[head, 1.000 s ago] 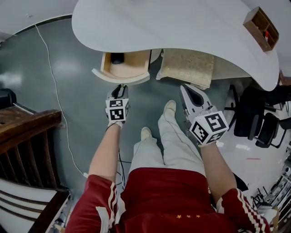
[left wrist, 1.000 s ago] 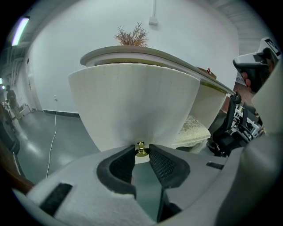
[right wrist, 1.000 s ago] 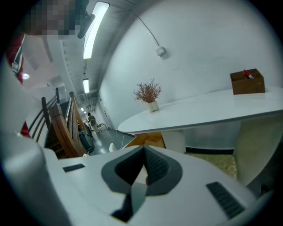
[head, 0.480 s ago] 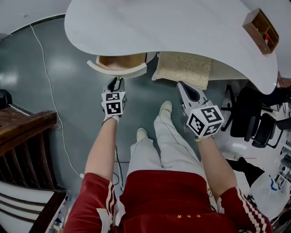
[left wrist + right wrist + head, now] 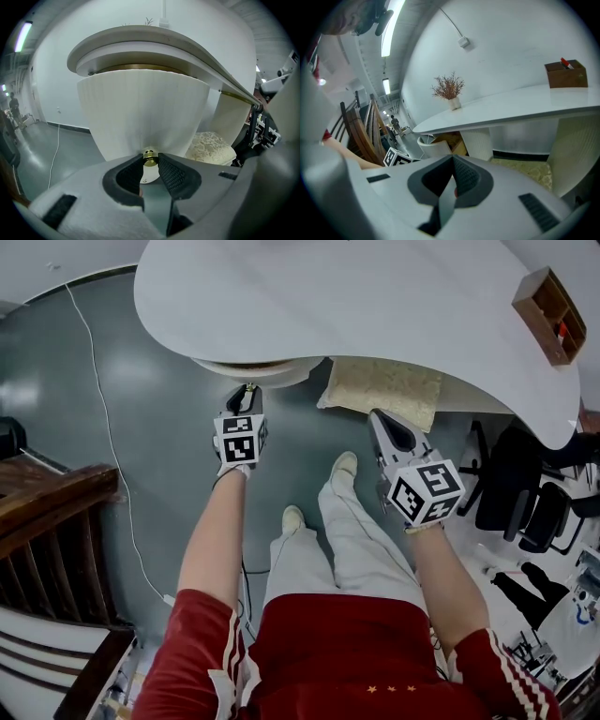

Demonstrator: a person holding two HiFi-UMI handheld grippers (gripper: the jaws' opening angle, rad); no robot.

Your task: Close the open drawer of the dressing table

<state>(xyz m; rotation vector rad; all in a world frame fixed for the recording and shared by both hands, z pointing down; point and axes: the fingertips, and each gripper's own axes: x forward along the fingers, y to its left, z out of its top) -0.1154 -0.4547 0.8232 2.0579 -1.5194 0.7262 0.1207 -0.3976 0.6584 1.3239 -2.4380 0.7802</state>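
Note:
The dressing table's white curved top (image 5: 375,296) fills the upper head view. Its drawer (image 5: 251,369) shows only a thin strip of ribbed white front (image 5: 140,112) under the top, with a sliver of wooden inside above it. My left gripper (image 5: 247,391) is shut on the drawer's small brass knob (image 5: 149,155), the two dark pads (image 5: 172,173) pinching it from both sides. My right gripper (image 5: 379,420) hangs lower right, near the stool, jaws closed together with nothing between them (image 5: 453,158).
A beige cushioned stool (image 5: 384,385) stands under the table right of the drawer. A wooden organiser box (image 5: 548,301) and a vase of dried twigs (image 5: 450,91) sit on the top. A wooden chair (image 5: 47,512) is at left, black chairs (image 5: 525,493) at right, a cable (image 5: 108,427) on the floor.
The drawer has slid in under the table top, its wooden inside nearly gone from view. My left gripper moved forward with the knob. The right gripper shifted slightly.

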